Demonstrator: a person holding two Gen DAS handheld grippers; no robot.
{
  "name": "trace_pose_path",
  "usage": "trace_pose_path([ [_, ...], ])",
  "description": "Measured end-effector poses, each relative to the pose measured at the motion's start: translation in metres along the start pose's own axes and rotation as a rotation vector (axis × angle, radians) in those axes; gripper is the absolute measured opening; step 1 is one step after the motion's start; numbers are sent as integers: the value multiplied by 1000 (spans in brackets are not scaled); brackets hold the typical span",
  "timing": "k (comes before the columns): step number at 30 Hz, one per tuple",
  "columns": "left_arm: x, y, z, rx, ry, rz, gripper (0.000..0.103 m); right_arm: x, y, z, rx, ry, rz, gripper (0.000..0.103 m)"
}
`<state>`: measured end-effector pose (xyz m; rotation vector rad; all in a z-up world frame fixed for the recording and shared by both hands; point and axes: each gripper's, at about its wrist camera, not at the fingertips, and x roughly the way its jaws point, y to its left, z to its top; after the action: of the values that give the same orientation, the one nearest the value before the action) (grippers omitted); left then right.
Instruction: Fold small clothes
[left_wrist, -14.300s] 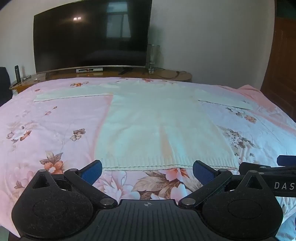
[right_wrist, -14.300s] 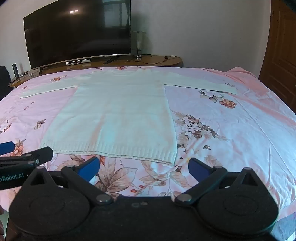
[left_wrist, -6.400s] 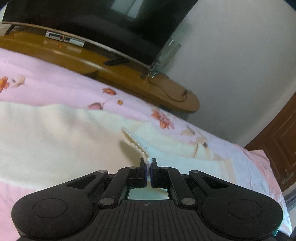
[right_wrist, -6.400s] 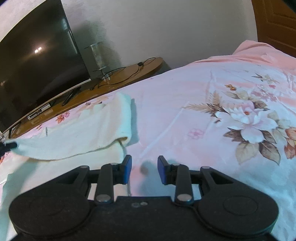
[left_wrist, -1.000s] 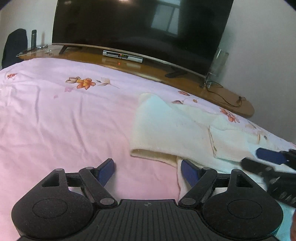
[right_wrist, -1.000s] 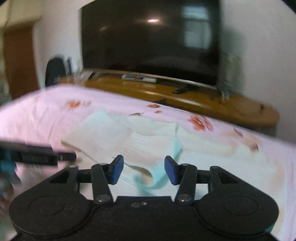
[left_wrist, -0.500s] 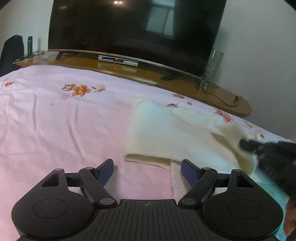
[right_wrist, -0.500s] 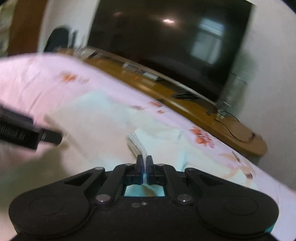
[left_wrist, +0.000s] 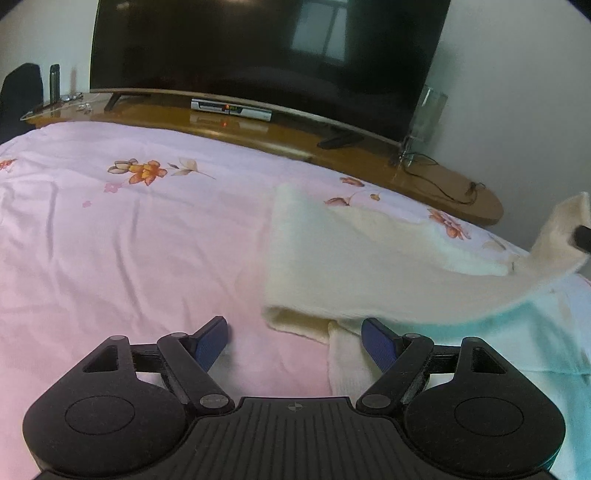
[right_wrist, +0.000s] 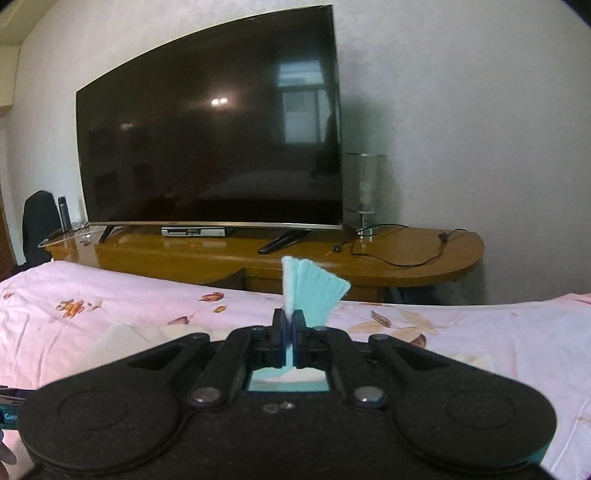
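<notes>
left gripper (left_wrist: 293, 341) low over the pink bedsheet (left_wrist: 129, 240), jaws spread wide, empty; its right pad touches the sweater (left_wrist: 369, 266) edge. right gripper (right_wrist: 289, 325) jaws now clamped on the sleeve cuff (right_wrist: 310, 286), open a second ago; the cuff is lifted off the bed. judgement: second sleeve fold in progress. count: one sweater, two grippers, one tv (right_wrist: 210, 147).

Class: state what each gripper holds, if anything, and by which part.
The right gripper pinches the white sweater by its sleeve cuff. The left gripper is open, holding nothing.
</notes>
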<state>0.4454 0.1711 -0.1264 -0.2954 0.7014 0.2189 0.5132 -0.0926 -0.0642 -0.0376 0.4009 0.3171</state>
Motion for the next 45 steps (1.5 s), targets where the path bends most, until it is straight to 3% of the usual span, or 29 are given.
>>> trace_pose_path([
  [4, 10, 2, 3, -25, 10, 7, 79, -7, -9, -1, 22, -10, -16, 4],
  [9, 10, -10, -4, 122, 21, 34, 79, -13, -36, -10, 81, 12, -86, 4],
  [12, 8, -8, -5, 140, 16, 14, 79, -15, -64, -24, 146, 53, -145, 4],
  [18, 7, -5, -3, 159, 24, -12, 78, -3, -116, -67, 401, 229, -105, 5],
  [21, 7, -5, -3, 178, 25, -16, 78, -4, -131, -77, 519, 222, -102, 17],
  [23, 7, -2, -2, 172, 24, -28, 78, -2, -144, -82, 610, 224, -90, 15],
  [24, 7, -1, -2, 174, 24, -33, 78, -3, -147, -83, 630, 223, -89, 9],
  [31, 7, 3, -3, 179, 19, -52, 78, -20, -148, -73, 587, 171, -88, 6],
  [35, 8, 3, -3, 188, 20, -56, 78, -15, -152, -89, 584, 222, -124, 6],
  [41, 6, 7, -3, 196, 20, -71, 78, -20, -151, -91, 590, 178, -147, 6],
  [45, 5, 13, -2, 154, 17, -93, 78, -18, -149, -95, 570, 204, -157, 5],
])
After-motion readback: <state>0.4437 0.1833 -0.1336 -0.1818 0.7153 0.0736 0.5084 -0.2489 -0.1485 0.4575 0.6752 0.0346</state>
